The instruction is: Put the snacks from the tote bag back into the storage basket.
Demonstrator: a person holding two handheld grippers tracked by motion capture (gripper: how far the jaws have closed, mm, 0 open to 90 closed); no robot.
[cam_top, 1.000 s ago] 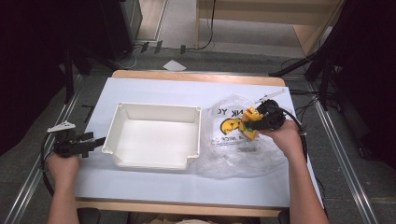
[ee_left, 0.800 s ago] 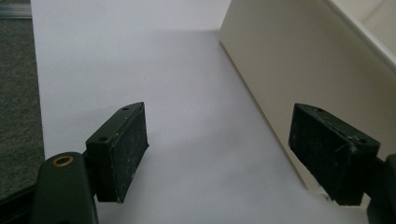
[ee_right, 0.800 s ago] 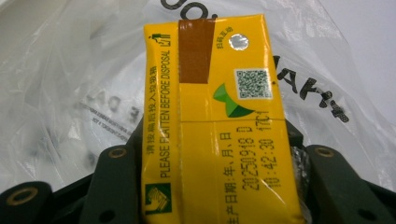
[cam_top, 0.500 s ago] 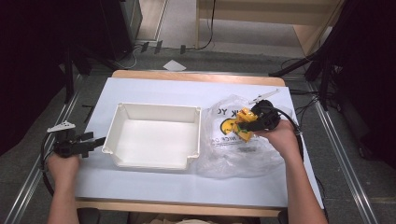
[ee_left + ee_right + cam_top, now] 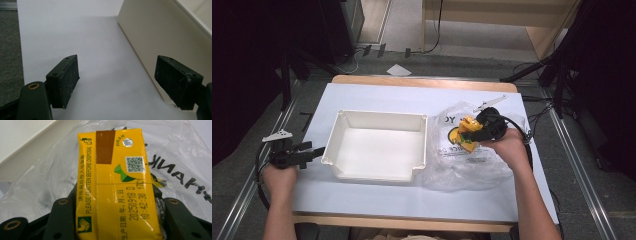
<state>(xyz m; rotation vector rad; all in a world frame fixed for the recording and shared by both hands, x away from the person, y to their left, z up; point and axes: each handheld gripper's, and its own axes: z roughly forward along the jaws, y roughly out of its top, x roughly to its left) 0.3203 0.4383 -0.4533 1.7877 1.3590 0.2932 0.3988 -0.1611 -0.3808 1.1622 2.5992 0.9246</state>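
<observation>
Yellow drink carton [image 5: 117,182] sits clamped in the right gripper [image 5: 474,131] above the plastic bag [image 5: 472,160], right of centre; its long axis runs along the jaws. White bin [image 5: 377,145] lies immediately left. Left gripper [image 5: 125,82] hangs open, empty, beside the bin's far wall.

A yellow drink carton [image 5: 117,185], its top printed with a brown stripe, a QR code and "PLEASE FLATTEN BEFORE DISPOSAL", sits clamped between the right gripper [image 5: 472,131]'s jaws above a clear plastic bag [image 5: 462,165]. The white tray [image 5: 377,145] lies between both grippers, just beside the open left gripper [image 5: 117,82].
</observation>
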